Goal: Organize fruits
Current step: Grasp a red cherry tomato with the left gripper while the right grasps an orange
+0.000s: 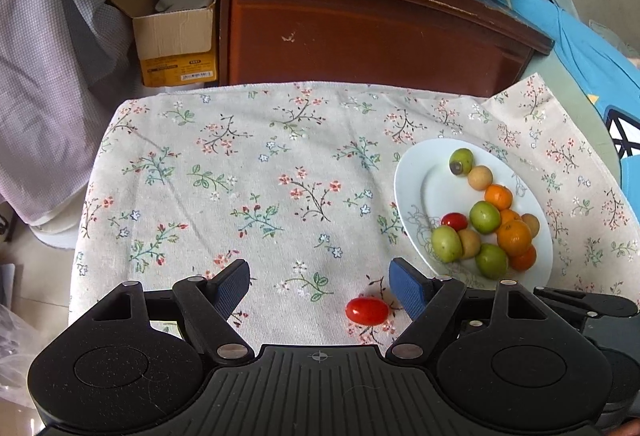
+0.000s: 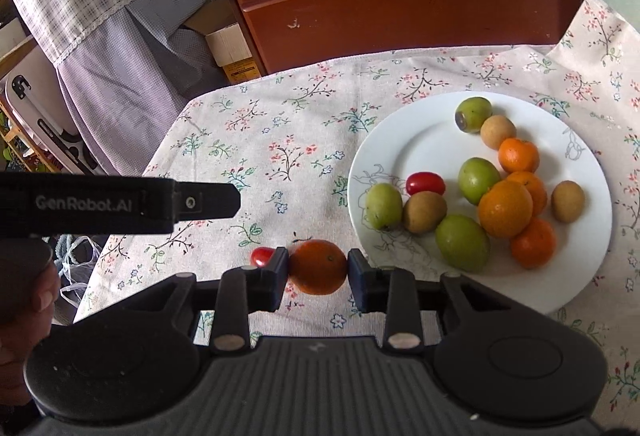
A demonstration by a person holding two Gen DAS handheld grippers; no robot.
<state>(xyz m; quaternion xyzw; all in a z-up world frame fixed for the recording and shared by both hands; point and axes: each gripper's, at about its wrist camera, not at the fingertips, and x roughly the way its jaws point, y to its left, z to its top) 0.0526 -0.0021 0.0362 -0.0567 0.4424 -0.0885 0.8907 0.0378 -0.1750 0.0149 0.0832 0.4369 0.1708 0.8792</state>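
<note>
Currently: right tongs (image 2: 318, 273) closed on a mandarin (image 2: 319, 267), pads at its two sides, low over the floral-clothed bench (image 2: 256, 139), just beside the white plate (image 2: 416, 139) of mixed fruit. Left tongs (image 1: 320, 284) wide open, empty, over a loose cherry tomato (image 1: 367, 310). Advice: carry the mandarin level to the orange cluster, set down gently; whether it rests on the cloth is unclear.

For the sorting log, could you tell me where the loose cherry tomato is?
In the left wrist view, the cherry tomato lies on the floral cloth, near the left tool's right finger, short of the plate.
</note>
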